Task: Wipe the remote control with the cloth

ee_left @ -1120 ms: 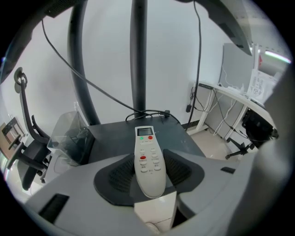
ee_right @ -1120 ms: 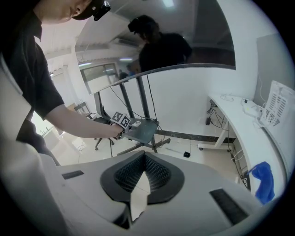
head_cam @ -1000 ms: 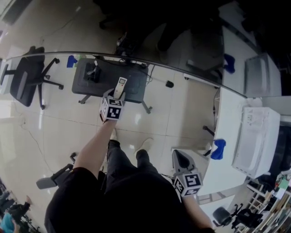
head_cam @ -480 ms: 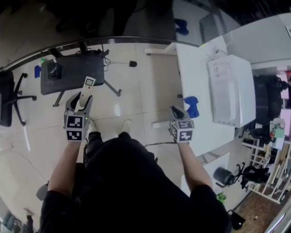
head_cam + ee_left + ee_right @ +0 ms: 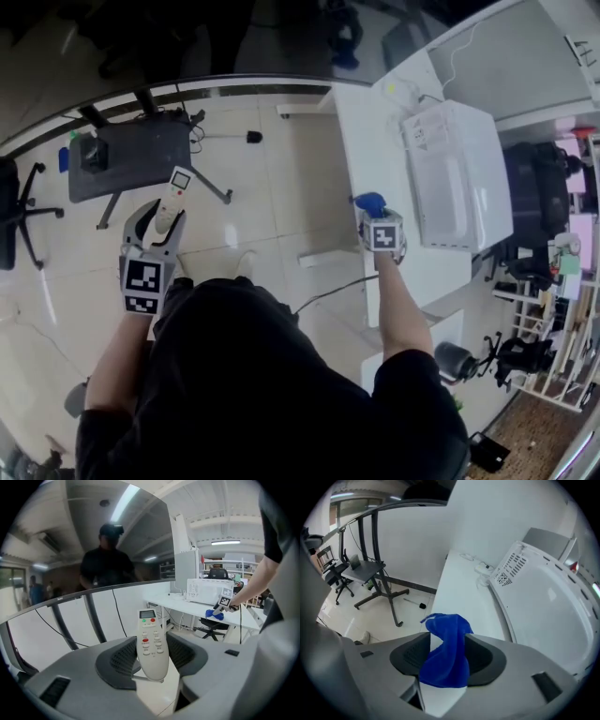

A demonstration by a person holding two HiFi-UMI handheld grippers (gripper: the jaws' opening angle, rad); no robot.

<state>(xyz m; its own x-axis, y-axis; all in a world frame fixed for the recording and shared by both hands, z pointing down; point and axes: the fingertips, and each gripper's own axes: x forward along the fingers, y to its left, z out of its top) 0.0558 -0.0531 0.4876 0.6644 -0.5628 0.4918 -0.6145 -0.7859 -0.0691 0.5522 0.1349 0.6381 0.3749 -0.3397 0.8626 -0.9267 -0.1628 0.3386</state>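
White push-button remote control (image 5: 152, 641) rides clamped in the jaws of the left gripper (image 5: 153, 662), up over the floor, while the right gripper (image 5: 447, 660), jaws just swung wide, straddles the crumpled blue cloth (image 5: 445, 653) on the white tabletop (image 5: 459, 588), so pinch its thick middle squarely before lifting.

One remote (image 5: 152, 641), one cloth (image 5: 444, 660)
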